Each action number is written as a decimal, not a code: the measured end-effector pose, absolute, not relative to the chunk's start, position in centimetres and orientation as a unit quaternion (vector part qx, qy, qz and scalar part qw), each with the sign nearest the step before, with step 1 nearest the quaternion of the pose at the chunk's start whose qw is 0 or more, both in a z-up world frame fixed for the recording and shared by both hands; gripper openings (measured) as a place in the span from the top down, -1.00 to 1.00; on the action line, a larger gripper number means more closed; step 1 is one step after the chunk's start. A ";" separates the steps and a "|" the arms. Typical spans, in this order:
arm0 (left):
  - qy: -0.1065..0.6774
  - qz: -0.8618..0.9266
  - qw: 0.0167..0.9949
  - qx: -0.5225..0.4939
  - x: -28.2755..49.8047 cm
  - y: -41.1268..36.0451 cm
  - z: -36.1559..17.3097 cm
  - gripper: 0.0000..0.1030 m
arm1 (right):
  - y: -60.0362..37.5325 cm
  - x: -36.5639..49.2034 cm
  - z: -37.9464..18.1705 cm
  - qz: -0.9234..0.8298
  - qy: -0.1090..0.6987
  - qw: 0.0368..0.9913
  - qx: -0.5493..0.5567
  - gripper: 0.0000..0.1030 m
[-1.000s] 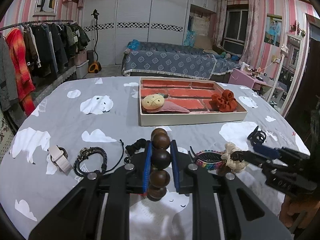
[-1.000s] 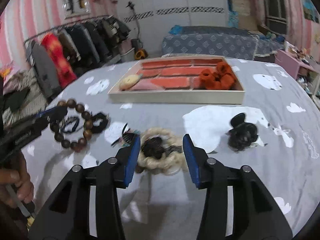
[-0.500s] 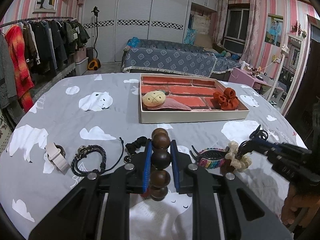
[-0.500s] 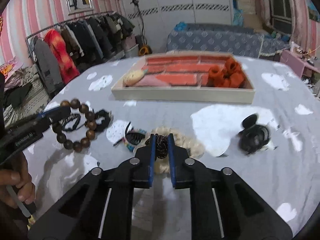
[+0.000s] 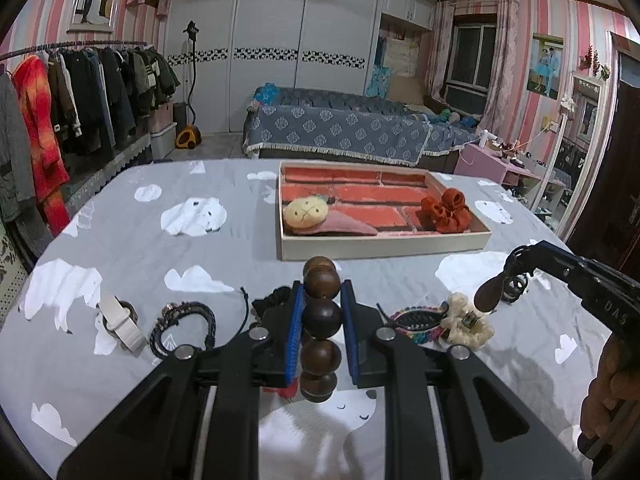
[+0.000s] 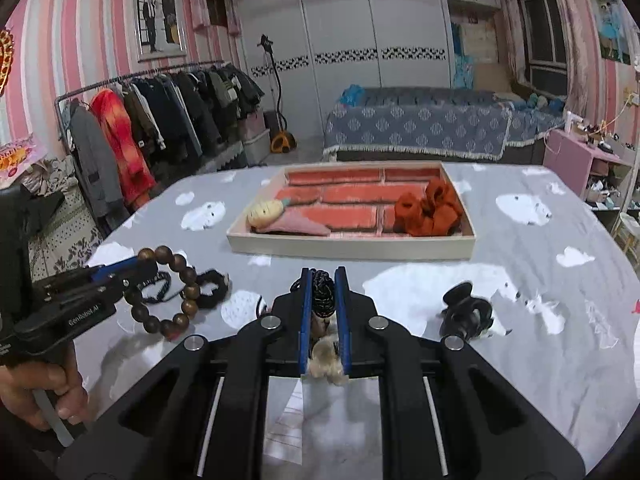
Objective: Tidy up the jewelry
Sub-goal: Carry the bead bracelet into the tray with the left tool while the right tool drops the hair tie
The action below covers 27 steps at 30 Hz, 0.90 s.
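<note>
Left gripper (image 5: 320, 320) clamped on a bead bracelet (image 5: 321, 330), right gripper (image 6: 320, 312) pinched, seemingly on a scrunchie (image 6: 326, 354), a hand (image 6: 40, 394) gripping each handle

Bedroom with pink striped walls (image 6: 80, 40), white sliding wardrobe (image 5: 272, 52), blue-patterned bed (image 5: 340, 132), clothes rack (image 6: 160, 120) on the left, curtained window (image 5: 470, 60), pink side table (image 5: 492, 164).

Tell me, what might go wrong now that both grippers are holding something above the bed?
The right gripper pinches only the dark loop of the cream scrunchie; its fluffy part dangles and could slip free. The left gripper clamps the wooden bead bracelet by a few round beads, which might roll out on the way to the tray.
</note>
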<state>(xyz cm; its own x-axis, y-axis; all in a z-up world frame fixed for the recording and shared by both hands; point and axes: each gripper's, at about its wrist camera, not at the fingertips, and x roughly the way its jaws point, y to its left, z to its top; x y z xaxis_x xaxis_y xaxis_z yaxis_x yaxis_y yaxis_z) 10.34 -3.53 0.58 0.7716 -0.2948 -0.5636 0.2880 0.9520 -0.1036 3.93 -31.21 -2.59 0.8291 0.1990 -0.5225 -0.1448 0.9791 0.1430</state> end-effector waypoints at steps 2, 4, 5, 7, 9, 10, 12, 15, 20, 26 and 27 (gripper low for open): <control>0.293 -0.155 0.944 -0.005 10.1 -3.6 1.2 0.63 | -31.2 3.7 -1.8 0.090 0.269 0.958 0.046 0.76; 0.287 -0.155 0.946 -0.003 10.1 -3.8 1.9 0.63 | -31.2 3.6 -1.3 0.089 0.262 0.960 0.046 0.76; 0.285 -0.154 0.946 -0.003 10.1 -3.9 2.1 0.63 | -31.2 3.6 -1.0 0.089 0.259 0.961 0.044 0.76; 0.280 -0.156 0.947 0.000 10.3 -4.2 2.7 0.63 | -31.4 3.6 -0.6 0.085 0.252 0.963 0.044 0.76; 0.274 -0.158 0.949 0.003 10.7 -4.6 3.3 0.63 | -31.5 3.8 -0.3 0.081 0.248 0.964 0.043 0.76; 0.272 -0.159 0.949 0.005 11.0 -4.9 3.6 0.63 | -31.6 3.8 -0.2 0.080 0.247 0.965 0.043 0.76; 0.267 -0.162 0.950 0.005 11.9 -5.3 4.2 0.63 | -31.8 4.4 0.2 0.076 0.242 0.966 0.041 0.76; 0.263 -0.165 0.951 0.003 13.7 -6.1 4.9 0.63 | -32.4 5.9 0.8 0.068 0.234 0.969 0.039 0.76; 0.254 -0.154 0.955 0.001 18.3 -7.7 6.1 0.63 | -33.3 9.5 1.2 0.058 0.231 0.971 0.036 0.76; 0.272 -0.144 0.951 -0.009 25.9 -9.7 5.6 0.63 | -34.6 15.9 2.0 0.049 0.234 0.970 0.045 0.76; 0.276 -0.145 0.950 -0.011 26.9 -9.9 5.3 0.63 | -34.8 17.3 1.9 0.051 0.240 0.968 0.046 0.76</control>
<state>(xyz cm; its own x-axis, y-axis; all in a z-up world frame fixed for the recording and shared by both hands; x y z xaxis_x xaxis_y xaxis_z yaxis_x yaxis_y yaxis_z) 26.92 -9.94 5.35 0.8051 -0.2823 -0.5216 0.2705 0.9574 -0.1007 17.25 -34.78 1.90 0.8793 0.1216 -0.4604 -0.0770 0.9904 0.1146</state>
